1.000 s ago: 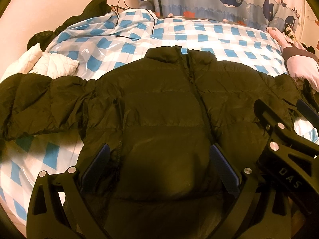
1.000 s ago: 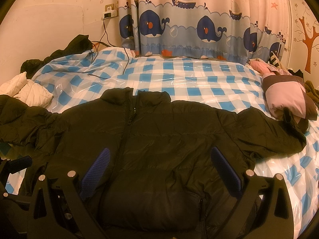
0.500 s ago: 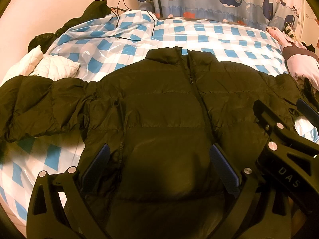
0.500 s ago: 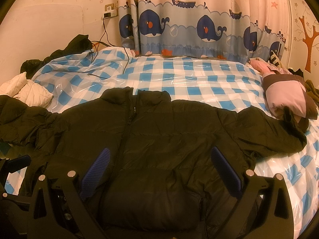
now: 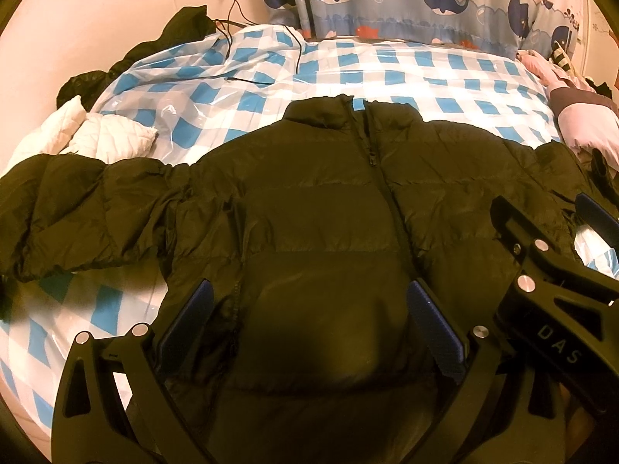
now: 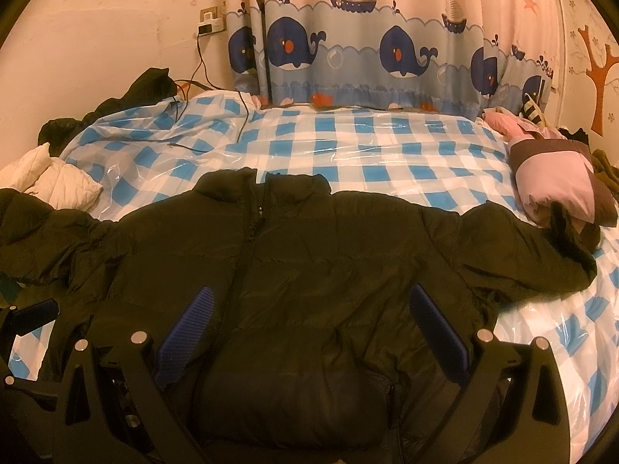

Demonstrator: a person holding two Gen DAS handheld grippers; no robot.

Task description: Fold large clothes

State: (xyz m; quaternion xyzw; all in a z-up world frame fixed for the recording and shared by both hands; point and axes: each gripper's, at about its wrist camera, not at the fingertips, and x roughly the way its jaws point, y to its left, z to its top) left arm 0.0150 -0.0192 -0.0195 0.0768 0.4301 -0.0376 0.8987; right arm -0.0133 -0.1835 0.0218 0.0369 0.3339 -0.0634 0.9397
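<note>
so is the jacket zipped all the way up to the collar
No, the jacket has its zipper pull sitting below the collar, which lies parted with checked bed cover showing through.

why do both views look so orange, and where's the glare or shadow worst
Both views carry a warm indoor cast and fisheye bending at the edges. Left wrist view: glare whitens the checkered plastic sheet, and a soft dark shadow falls on the jacket near the hem. Right wrist view: milder sheen, jacket detail mostly lost in darkness.
</note>
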